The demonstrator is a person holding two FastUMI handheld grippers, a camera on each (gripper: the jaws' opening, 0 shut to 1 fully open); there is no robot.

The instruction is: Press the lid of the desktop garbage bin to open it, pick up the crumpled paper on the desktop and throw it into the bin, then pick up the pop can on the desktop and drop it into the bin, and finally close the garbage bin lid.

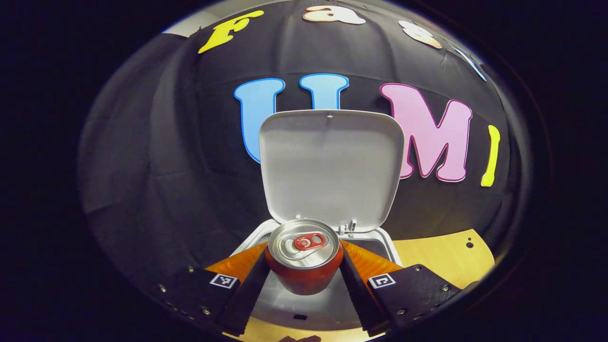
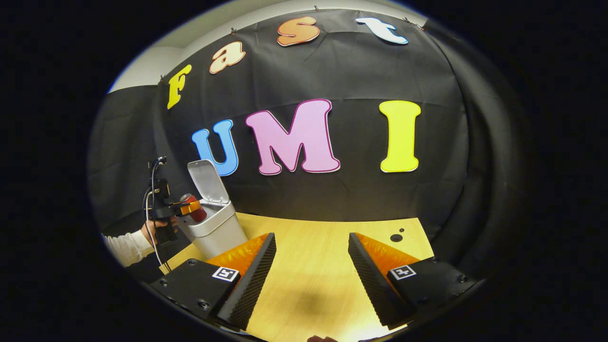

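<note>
The red aluminium pop can [image 1: 304, 259] is clamped upright by the left gripper [image 1: 304, 285] above the white plastic bin [image 1: 387, 247], lid [image 1: 331, 166] raised, for dropping; the right gripper [image 2: 311, 270] is held spread, empty.

Left gripper [image 1: 304, 266]: both fingers pressed on sides of can [image 1: 304, 259], can upright between them, held in air. Seen far off in right gripper view, same gripper [image 2: 187, 207] level, held by hand [image 2: 159, 225] with pale sleeve [image 2: 126, 247]. Right gripper [image 2: 311, 266]: fingers spread wide apart, nothing between, hanging over table.
</note>
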